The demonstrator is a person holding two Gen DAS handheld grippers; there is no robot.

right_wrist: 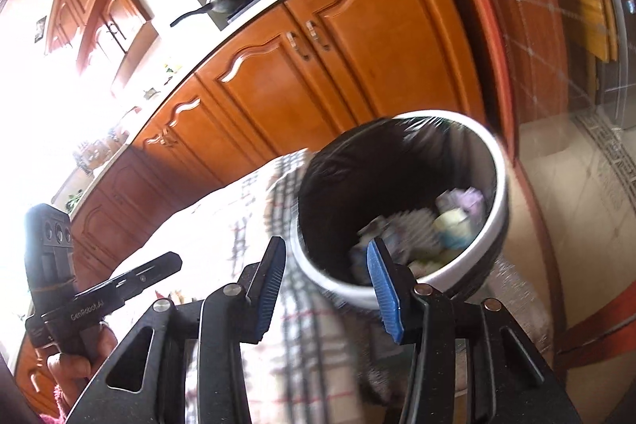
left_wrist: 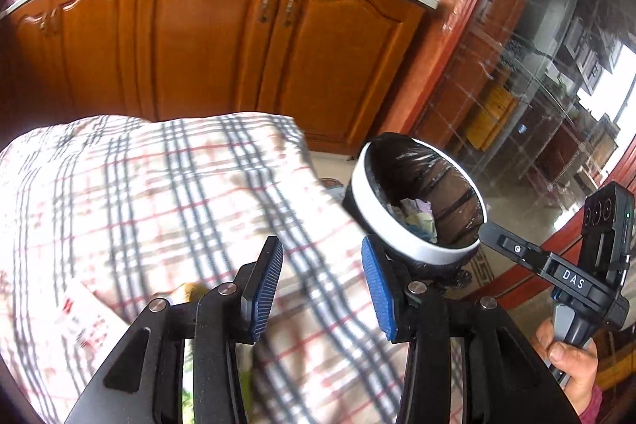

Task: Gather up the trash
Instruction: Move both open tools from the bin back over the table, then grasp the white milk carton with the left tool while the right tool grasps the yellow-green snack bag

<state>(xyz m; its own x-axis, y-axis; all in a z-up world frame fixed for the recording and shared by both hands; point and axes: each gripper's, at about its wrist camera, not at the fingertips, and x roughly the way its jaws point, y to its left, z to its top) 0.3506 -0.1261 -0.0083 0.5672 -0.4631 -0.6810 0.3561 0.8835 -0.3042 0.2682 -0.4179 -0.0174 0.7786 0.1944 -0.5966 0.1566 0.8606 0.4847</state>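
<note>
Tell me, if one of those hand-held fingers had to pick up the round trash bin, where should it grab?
Probably the white rim of the trash bin, coming from above. The mouth is open and faces up, so one finger could slip inside and one stay outside, pinching the thin wall. The round body looks too wide to span. The black liner folded over the edge may be slippery.

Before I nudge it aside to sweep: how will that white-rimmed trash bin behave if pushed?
The trash bin will probably slide easily and feel light: only a little paper trash covers its bottom. Pushed near the rim it may tip. The black liner looks thin and floppy, so it could slip.
</note>
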